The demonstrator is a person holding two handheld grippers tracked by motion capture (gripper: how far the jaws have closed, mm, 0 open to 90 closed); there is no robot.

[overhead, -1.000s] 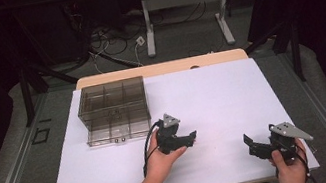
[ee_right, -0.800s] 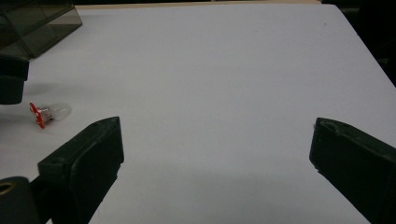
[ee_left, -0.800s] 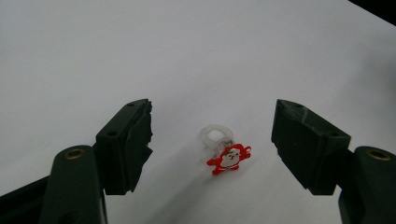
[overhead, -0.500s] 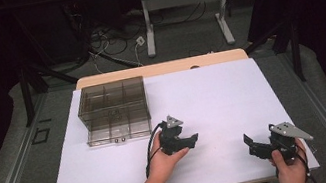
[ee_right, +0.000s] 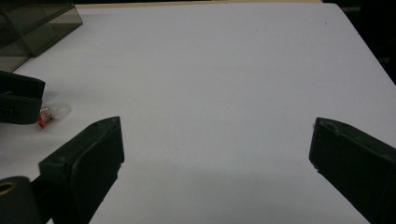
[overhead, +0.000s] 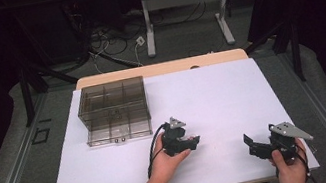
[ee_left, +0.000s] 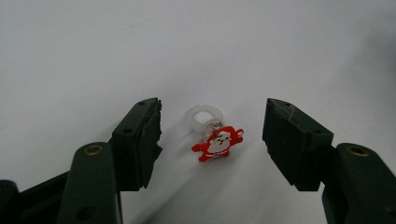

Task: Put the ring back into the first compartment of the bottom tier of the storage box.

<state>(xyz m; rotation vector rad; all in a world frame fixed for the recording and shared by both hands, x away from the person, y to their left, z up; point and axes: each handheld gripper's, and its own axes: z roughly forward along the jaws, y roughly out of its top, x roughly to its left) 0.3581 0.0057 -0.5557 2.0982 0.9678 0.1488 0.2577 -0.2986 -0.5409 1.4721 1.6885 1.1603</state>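
Left gripper (ee_left: 212, 135) released, jaws spread either side of Santa ring (ee_left: 212, 139), not touching; ring flat on white table (overhead: 212, 93). Right gripper (overhead: 257, 145) released too, well right of ring. Smoky compartment box (overhead: 113, 111) well behind-left of ring.

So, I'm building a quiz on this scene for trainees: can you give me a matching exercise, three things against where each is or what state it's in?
Things:
1. small red Santa ring with clear plastic band
2. smoky transparent plastic compartment box
3. right gripper

States:
a. open over bare white table
b. lying on the table between the left gripper jaws, untouched
c. standing at the table's far left

Pairs: 1-b, 2-c, 3-a
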